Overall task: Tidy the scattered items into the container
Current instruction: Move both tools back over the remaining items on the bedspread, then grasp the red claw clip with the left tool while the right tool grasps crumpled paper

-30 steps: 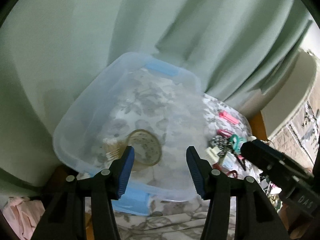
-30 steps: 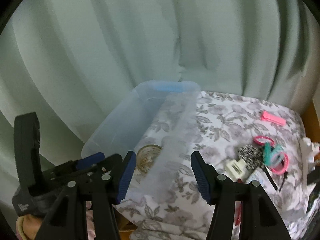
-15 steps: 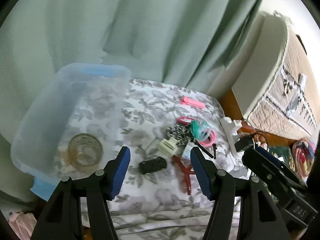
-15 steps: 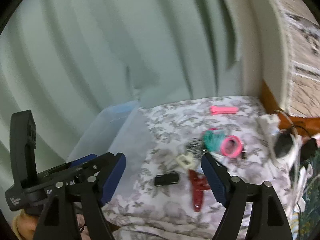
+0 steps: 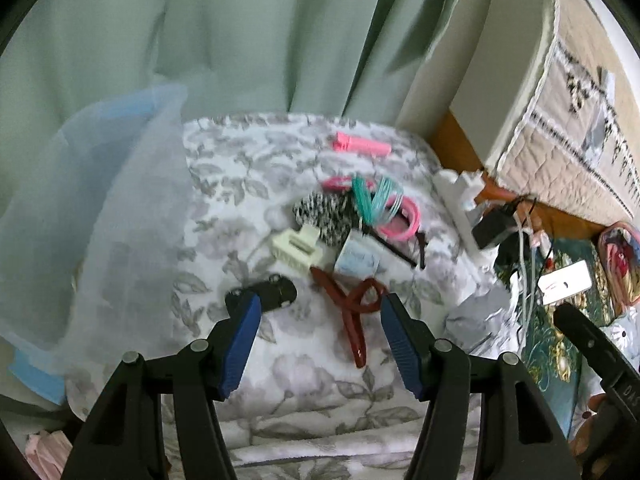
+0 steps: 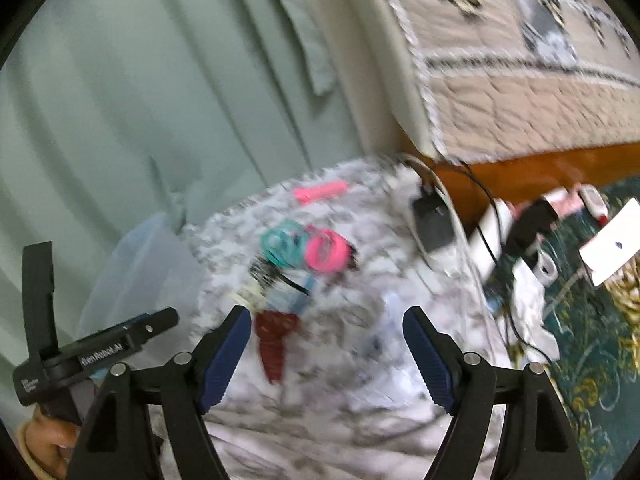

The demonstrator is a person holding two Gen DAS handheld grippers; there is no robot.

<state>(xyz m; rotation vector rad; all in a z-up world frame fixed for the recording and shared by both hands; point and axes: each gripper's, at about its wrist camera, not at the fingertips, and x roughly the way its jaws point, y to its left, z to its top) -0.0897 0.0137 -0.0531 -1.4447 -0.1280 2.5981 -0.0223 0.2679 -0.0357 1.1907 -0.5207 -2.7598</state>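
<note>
While my left claw [image 5: 320, 340] hangs agape and empty over the floral cloth [image 5: 304, 376], the translucent bin [image 5: 100, 208] sits far left. Next a black hair clip [image 5: 276, 292] lies slantwise, then the dark red clip [image 5: 352, 316], long axis running toward me, tip nearest. My right claw [image 6: 328, 356] gapes wide, gripping nothing.

Translucent plastic container [image 5: 100, 184], soft floral cloth [image 5: 248, 168], glossy dark-red plastic hair clip [image 5: 352, 312], quilted bedspread [image 5: 580, 128].
</note>
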